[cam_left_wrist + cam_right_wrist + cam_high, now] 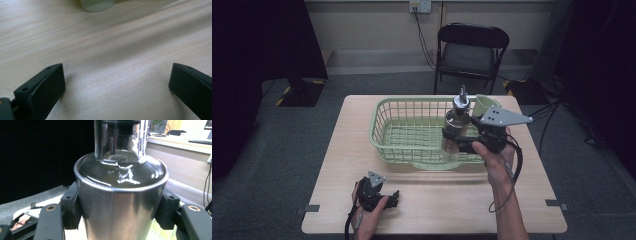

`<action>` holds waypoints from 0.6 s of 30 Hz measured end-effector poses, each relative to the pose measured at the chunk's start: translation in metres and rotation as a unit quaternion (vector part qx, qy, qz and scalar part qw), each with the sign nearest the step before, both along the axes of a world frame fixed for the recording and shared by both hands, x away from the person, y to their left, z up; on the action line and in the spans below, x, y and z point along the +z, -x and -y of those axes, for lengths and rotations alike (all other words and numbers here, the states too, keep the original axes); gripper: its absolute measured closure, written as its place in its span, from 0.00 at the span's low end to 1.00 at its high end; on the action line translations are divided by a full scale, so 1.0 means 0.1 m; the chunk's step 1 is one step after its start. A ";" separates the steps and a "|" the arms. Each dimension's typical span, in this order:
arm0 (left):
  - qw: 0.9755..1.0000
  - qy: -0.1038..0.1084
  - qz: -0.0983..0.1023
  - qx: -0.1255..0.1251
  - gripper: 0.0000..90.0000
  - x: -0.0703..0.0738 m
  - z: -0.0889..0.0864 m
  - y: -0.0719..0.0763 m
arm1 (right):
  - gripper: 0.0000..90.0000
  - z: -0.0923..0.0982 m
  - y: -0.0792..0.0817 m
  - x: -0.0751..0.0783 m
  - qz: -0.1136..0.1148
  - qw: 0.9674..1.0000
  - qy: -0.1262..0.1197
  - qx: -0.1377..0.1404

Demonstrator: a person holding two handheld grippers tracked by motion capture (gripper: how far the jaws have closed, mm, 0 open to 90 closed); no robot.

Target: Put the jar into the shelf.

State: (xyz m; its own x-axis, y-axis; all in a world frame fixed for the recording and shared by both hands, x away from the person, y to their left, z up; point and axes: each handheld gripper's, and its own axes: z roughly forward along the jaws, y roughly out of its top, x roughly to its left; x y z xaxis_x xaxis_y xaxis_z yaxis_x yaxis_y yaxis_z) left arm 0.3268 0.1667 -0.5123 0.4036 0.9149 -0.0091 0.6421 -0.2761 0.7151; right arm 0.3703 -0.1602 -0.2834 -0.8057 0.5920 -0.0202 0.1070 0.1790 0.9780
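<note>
Two right fingers [71, 210] clamp steel flask [117, 202] (upright), left gripper [115, 87] open

The steel bottle's [120, 202] top and base are cut off in the right gripper view.

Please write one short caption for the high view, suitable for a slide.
Right gripper holds a steel bottle upright over the green basket; left gripper rests open on the table.
</note>
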 end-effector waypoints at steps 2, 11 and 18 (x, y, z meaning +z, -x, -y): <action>1.000 0.000 0.000 0.000 0.00 0.00 0.00 0.00 | 0.39 -0.01 -0.04 0.02 -0.002 1.000 -0.002 -0.001; 1.000 0.000 0.000 0.000 0.00 0.00 0.00 0.00 | 0.39 -0.15 -0.35 0.06 -0.007 1.000 -0.008 -0.006; 1.000 0.000 0.000 0.000 0.00 0.00 0.00 0.00 | 0.39 -0.30 -0.64 0.00 -0.014 1.000 -0.002 -0.014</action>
